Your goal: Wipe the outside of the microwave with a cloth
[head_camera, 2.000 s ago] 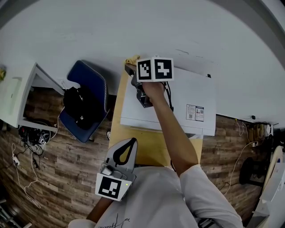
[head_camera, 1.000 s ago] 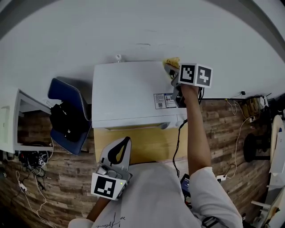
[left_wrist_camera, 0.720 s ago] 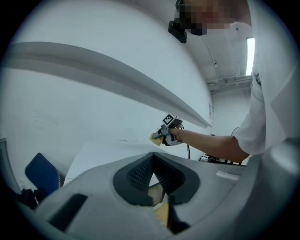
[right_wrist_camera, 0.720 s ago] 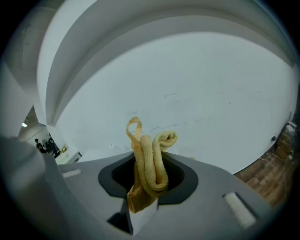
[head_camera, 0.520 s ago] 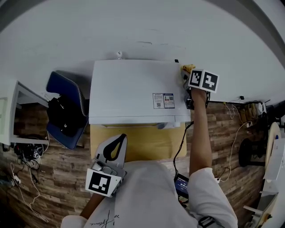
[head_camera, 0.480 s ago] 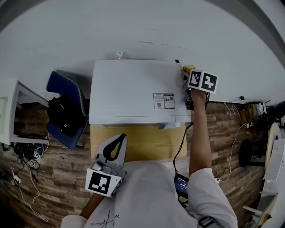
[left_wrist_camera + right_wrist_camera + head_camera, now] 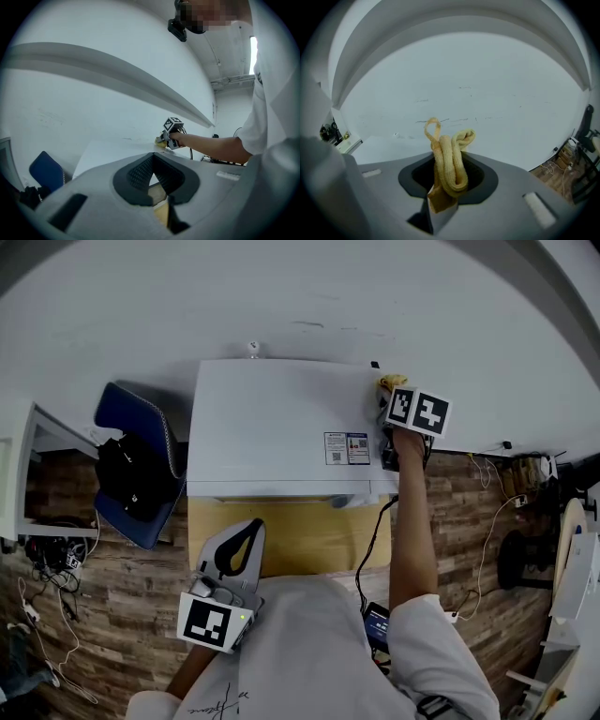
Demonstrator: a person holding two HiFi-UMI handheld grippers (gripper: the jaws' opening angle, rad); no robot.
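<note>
**A:** Where is the cloth at this moment?

**B:** The yellow cloth (image 7: 449, 161) is pinched between the jaws of the right gripper (image 7: 446, 180). A folded bunch and one thin loop stick out in front of them. In the head view it is at about 1 o'clock, at the far right corner of the top of the white microwave (image 7: 272, 418). I cannot tell if it presses on the surface.

**A:** And the other tool?

**B:** The left gripper (image 7: 153, 164) has its jaws closed together, with nothing between them. It is at about 7 o'clock, close to the person's body and over the front edge of the wooden table (image 7: 309, 545), well apart from the microwave.

**A:** What is around the microwave?

**B:** A small label (image 7: 346, 447) is on its top, at 7 o'clock from the cloth. A blue chair (image 7: 150, 423) stands at 9 o'clock from the microwave.
</note>
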